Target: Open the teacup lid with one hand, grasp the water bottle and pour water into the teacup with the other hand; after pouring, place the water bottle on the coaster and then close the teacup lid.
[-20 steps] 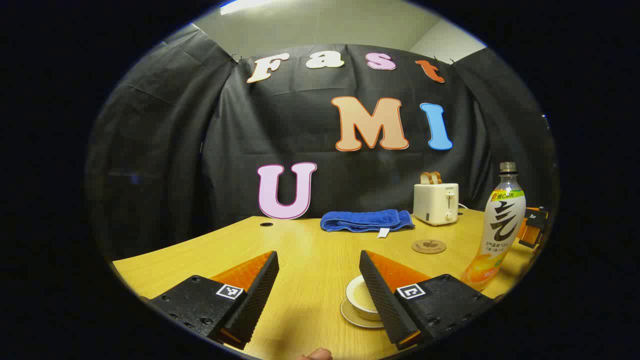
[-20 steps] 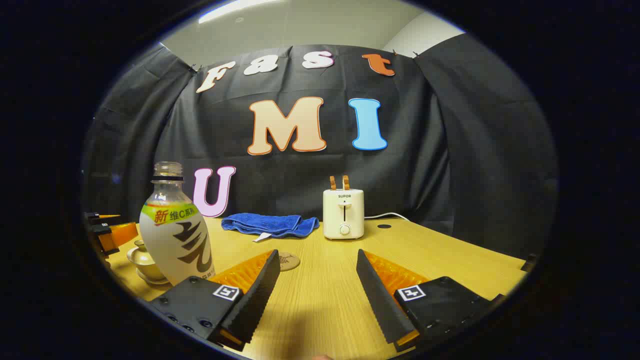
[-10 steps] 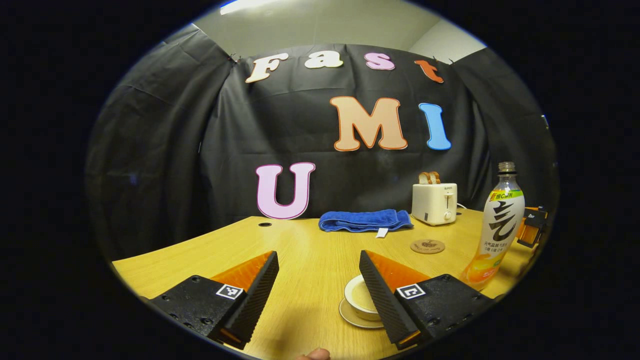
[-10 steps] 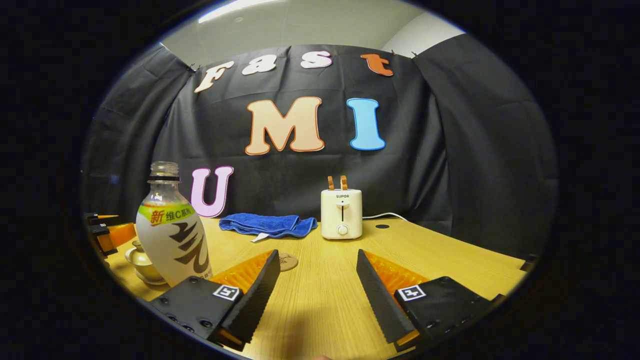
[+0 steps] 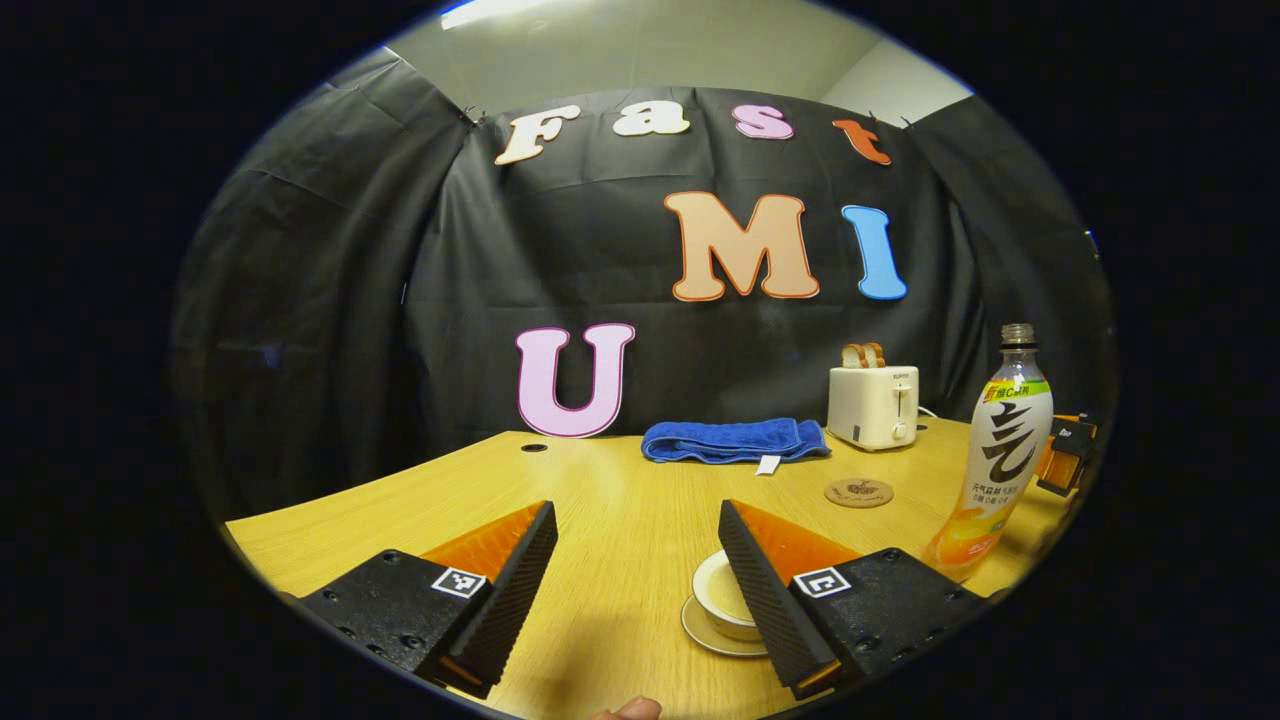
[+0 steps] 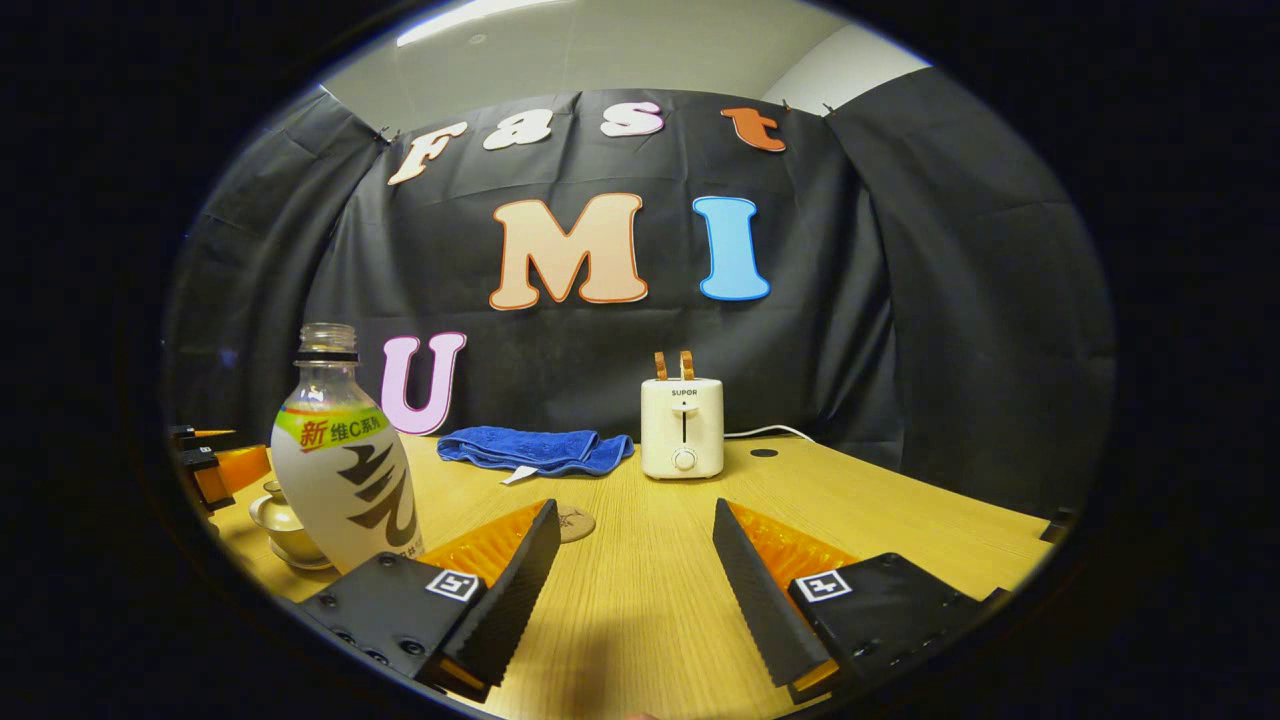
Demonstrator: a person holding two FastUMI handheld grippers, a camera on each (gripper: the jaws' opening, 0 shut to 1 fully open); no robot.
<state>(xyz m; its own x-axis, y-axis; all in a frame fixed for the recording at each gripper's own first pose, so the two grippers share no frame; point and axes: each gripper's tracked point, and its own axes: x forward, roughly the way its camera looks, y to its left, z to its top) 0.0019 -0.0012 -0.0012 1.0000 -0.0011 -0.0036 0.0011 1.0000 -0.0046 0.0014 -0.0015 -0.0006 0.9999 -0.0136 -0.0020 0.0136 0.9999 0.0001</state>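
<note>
Standing upright on the desk [image 5: 620,480], the bottle [image 5: 1000,455] serves as the landmark; its cap is off and its neck is open. In the left gripper view the teacup [image 5: 722,597] sits on its saucer to the left of the bottle and nearer the camera, partly hidden behind one finger of the left gripper [image 5: 637,545]. That gripper is spread wide and holds nothing, with bare desk between its fingers. Whether the lid is on the teacup is hard to tell here; in the right gripper view the teacup [image 6: 280,520] peeks out from behind the bottle [image 6: 345,460] and appears to carry its lid with a small knob.

The coaster [image 5: 858,492] lies flat on the desk, behind the bottle and a little to its left, well apart from the teacup. Farther back than the coaster stands a toaster [image 5: 872,405] with two slices of bread sticking up, and left of the toaster lies a folded blue towel [image 5: 735,440].

In the right gripper view the right gripper [image 6: 635,545] is also spread wide and empty, hovering over the desk just right of the bottle without touching it. The coaster [image 6: 577,522] shows just beyond one of its fingers. Beyond the bottle, at the far left edge of this view, part of the left gripper [image 6: 215,462] is seen.
</note>
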